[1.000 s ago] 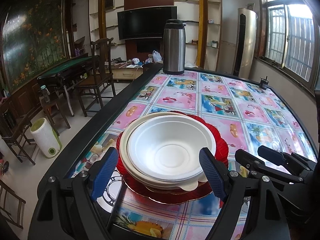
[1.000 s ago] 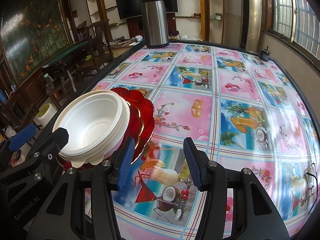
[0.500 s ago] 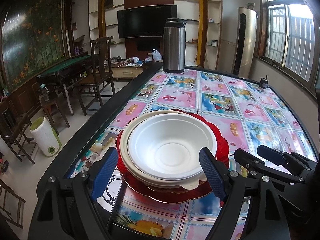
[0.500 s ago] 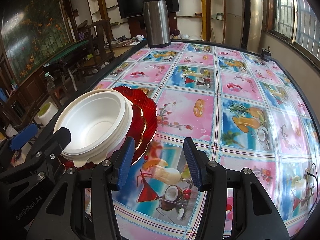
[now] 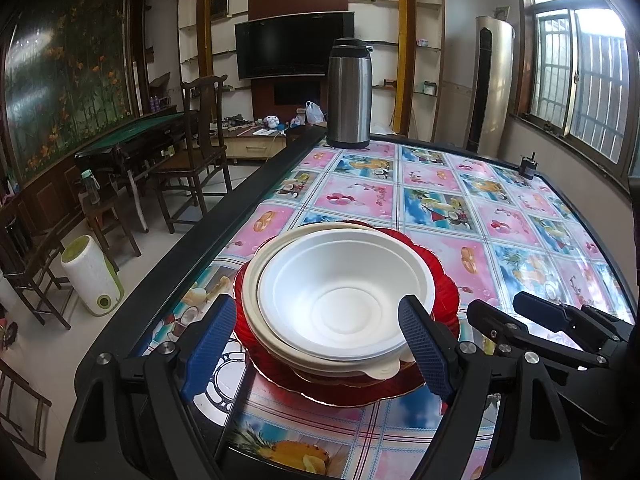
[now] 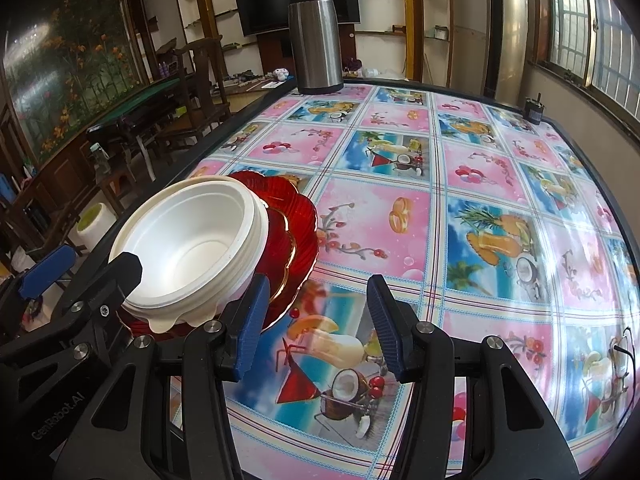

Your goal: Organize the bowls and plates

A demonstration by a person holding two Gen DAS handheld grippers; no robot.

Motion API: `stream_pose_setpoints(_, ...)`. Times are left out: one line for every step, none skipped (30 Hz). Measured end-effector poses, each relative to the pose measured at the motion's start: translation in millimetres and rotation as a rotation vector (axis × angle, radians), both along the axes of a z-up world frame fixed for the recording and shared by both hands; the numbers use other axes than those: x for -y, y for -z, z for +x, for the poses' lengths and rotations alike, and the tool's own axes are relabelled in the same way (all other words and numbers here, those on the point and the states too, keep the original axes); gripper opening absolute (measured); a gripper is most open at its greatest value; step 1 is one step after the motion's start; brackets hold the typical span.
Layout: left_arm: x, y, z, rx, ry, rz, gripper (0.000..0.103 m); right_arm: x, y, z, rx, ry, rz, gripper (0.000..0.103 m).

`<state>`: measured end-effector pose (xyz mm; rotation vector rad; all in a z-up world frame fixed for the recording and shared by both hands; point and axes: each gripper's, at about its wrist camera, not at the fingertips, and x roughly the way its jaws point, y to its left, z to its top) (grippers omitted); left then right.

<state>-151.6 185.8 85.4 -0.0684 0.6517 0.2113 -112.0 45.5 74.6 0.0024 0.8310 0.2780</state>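
Nested white bowls (image 5: 344, 300) sit stacked on red scalloped plates (image 5: 440, 280) near the table's left edge. My left gripper (image 5: 316, 348) is open, its blue fingers on either side of the near rim of the bowls, touching nothing. The stack also shows in the right wrist view, white bowls (image 6: 192, 244) on red plates (image 6: 296, 236). My right gripper (image 6: 316, 320) is open and empty just right of the stack, over the tablecloth; its left finger is close to the plate rim. It appears in the left wrist view (image 5: 532, 316) too.
A steel thermos jug (image 5: 349, 94) stands at the far end of the patterned table (image 6: 460, 200). A small dark object (image 6: 534, 110) sits at the far right edge. Chairs (image 5: 192, 152) and a white bin (image 5: 92, 276) stand on the floor to the left.
Both grippers have drifted slightly; the right wrist view has shifted a little toward the stack. The stack has not moved and both grippers stay open.
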Motion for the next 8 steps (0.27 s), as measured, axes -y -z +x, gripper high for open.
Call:
stream_pose_setpoints(0.2, -0.1, -0.7, 0.001, 0.000, 0.002, 0.083, -0.1, -0.1, -0.2, 0.000, 0.000, 0.000, 0.051)
stream_pose_setpoints(0.4, 0.0, -0.9, 0.002, 0.001, 0.006, 0.083, -0.1, 0.0, 0.0, 0.001, 0.000, -0.001, 0.051)
stream_pose_setpoints(0.5, 0.2, -1.3, 0.003, -0.001, 0.009, 0.083, 0.0, -0.1, 0.1, 0.002, 0.000, -0.002, 0.051)
stream_pose_setpoints(0.4, 0.2, -1.5, 0.005, -0.003, 0.010, 0.083, 0.0, -0.1, -0.1, 0.002, 0.000, -0.001, 0.051)
stream_pose_setpoints(0.3, 0.0, -2.0, 0.006, -0.002, 0.009, 0.083, 0.1, -0.1, 0.2, 0.001, 0.000, 0.000, 0.051)
stream_pose_setpoints(0.3, -0.1, -2.1, 0.006, -0.001, 0.007, 0.083, 0.2, -0.2, 0.1, 0.001, 0.001, 0.001, 0.051)
stream_pose_setpoints(0.2, -0.3, -2.3, 0.005, 0.001, 0.005, 0.083, 0.7, -0.6, -0.5, 0.002, 0.003, 0.003, 0.051)
stream_pose_setpoints(0.4, -1.1, -2.8, 0.007, 0.004, 0.002, 0.083, 1.6, -1.2, -0.9, 0.004, 0.004, 0.005, 0.051)
